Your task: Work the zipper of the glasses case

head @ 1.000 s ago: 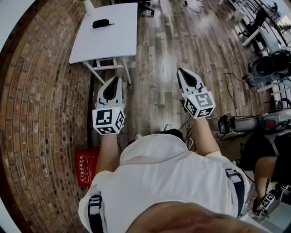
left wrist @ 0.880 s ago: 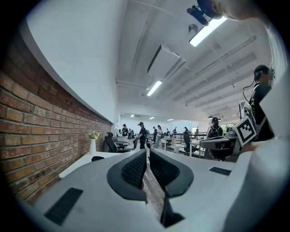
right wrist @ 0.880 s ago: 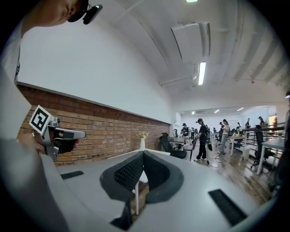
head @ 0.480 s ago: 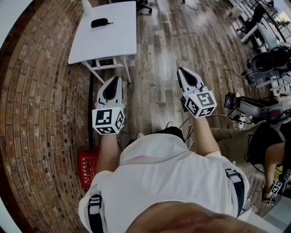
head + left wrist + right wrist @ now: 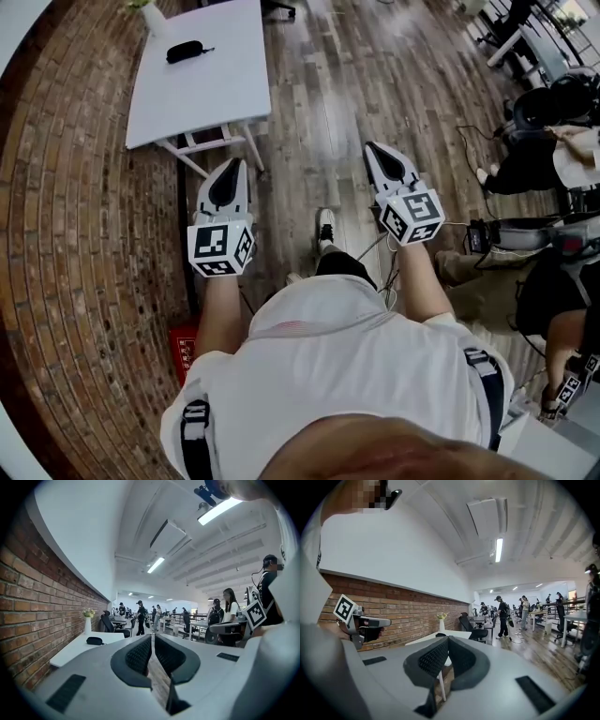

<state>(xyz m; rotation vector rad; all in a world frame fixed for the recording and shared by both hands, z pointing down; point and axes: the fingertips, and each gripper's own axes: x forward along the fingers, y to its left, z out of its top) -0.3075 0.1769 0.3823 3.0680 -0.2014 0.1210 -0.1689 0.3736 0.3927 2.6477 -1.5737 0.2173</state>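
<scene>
Approach phase, nothing in hand: left gripper (image 5: 235, 167) and right gripper (image 5: 374, 150) are both pinched closed and empty, carried out front because the black glasses case (image 5: 183, 52) lies at the far end of the white desk (image 5: 214, 101), well apart from both.

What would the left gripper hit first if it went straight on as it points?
Likely the near corner of the white table, or open floor just beside it; depth is unclear. The glasses case lies left of that line.
</scene>
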